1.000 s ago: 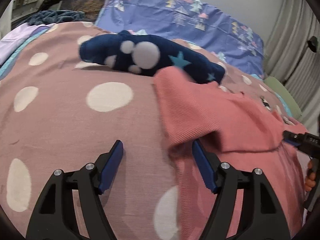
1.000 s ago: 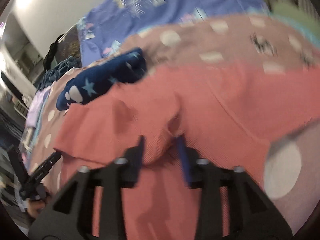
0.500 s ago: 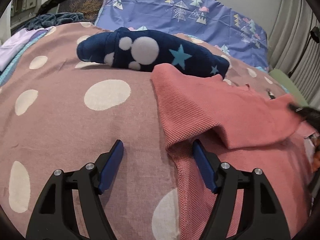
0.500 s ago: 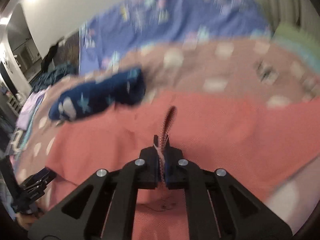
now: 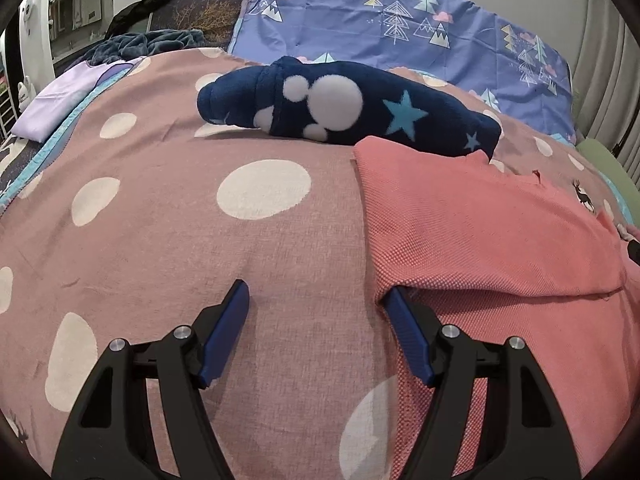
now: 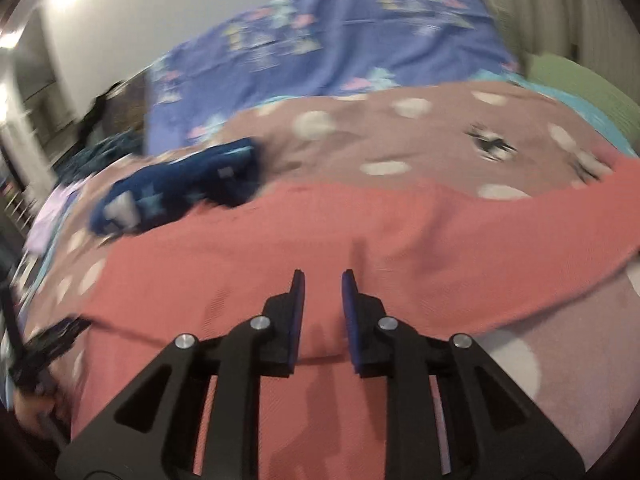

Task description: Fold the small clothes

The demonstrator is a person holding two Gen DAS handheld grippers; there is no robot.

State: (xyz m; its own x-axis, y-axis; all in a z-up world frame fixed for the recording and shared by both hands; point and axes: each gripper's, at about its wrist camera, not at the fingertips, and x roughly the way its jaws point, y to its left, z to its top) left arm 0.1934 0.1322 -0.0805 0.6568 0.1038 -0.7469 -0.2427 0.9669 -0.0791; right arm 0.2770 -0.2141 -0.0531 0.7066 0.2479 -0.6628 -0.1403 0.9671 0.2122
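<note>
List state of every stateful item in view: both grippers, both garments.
left gripper: open, empty; its right finger's tip sits under the folded edge of the pink garment.
right gripper: open, narrow gap, nothing between the pads, over the pink garment.
pink garment: lying on the bed, one layer folded over.
navy fleece garment: folded into a bundle, beyond the pink one.

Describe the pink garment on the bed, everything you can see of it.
The pink garment is a salmon-coloured knit with a fine waffle-like texture. It lies spread flat on the polka-dot bedspread, one layer folded over another so a fold edge crosses its near part. Its far corner lies against the navy fleece bundle. The left claw is open, its right finger tucked at the folded edge. The right claw hovers open over it, gripping nothing.
</note>
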